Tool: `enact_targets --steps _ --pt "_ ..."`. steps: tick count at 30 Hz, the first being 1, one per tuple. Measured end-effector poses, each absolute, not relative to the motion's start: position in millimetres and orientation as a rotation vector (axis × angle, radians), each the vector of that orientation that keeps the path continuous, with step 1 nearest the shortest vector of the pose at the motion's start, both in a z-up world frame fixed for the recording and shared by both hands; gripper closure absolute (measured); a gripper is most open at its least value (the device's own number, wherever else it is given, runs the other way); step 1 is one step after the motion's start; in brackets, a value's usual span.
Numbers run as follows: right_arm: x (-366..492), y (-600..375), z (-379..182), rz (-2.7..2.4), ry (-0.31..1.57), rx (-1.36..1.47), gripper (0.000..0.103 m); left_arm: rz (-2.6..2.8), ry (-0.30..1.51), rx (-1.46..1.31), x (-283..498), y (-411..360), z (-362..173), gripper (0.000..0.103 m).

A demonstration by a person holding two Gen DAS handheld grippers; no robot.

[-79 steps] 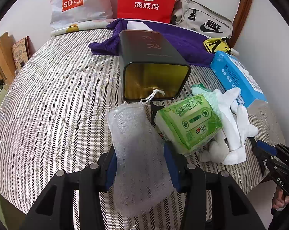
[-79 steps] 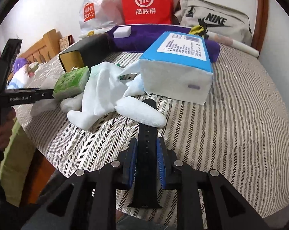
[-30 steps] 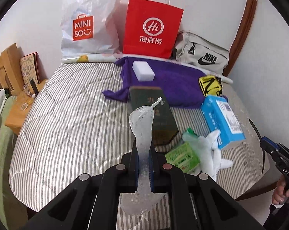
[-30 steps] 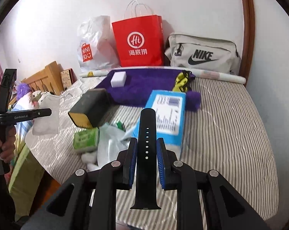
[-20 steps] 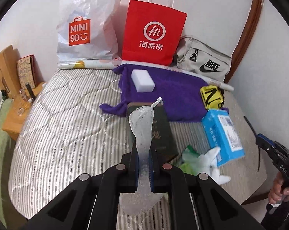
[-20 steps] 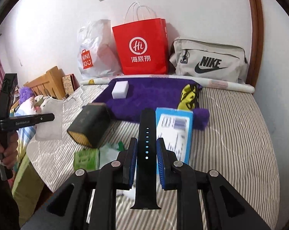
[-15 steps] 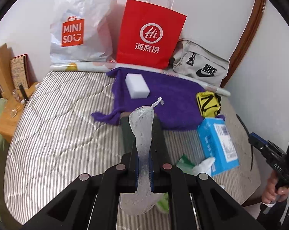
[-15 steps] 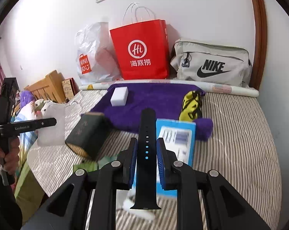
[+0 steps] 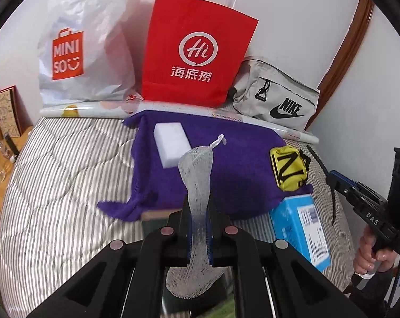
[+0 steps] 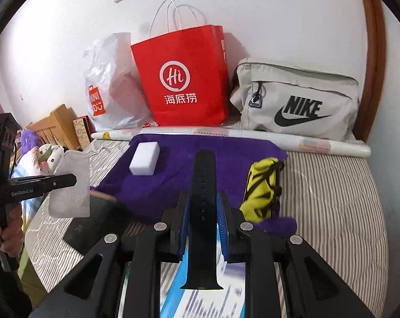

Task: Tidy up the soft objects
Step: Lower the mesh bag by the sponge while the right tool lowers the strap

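Observation:
My left gripper is shut on a white mesh pouch, which stands up between the pads with its drawstring loop on top and its lower end hanging below. My right gripper is shut on a dark blue watch strap that sticks up and forward past the pads. Both hover over a purple towel spread on the striped bed. A white sponge block and a yellow-black pouch lie on the towel. From the right wrist view the mesh pouch hangs in the left gripper at left.
A red paper bag, a white plastic bag and a grey Nike bag stand against the wall behind a rolled sheet. A blue tissue pack and a dark tin lie near the front. A wooden side table stands left.
Both grippers have moved forward over the bed toward the purple towel and the bags. The tin, green pack and white plush have slid out below the views. Each grip is unchanged.

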State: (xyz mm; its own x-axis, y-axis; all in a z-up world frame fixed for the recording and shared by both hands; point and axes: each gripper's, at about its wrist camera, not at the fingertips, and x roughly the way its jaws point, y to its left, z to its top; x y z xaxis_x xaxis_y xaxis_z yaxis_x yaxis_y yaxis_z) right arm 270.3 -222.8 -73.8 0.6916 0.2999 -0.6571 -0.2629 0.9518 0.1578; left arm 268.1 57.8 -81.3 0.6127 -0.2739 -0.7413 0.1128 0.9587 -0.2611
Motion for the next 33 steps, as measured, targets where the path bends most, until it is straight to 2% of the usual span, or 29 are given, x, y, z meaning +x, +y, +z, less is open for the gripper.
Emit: enact_targets --steps 16,33 --pt "358 -220 -102 0.289 0.78 0.079 0.083 -0.275 0.953 -0.213 349 39 -107 0.095" --pt "392 -225 -144 0.226 0.914 0.044 0.083 -0.23 1.07 -0.143 385 44 -157 0.094"
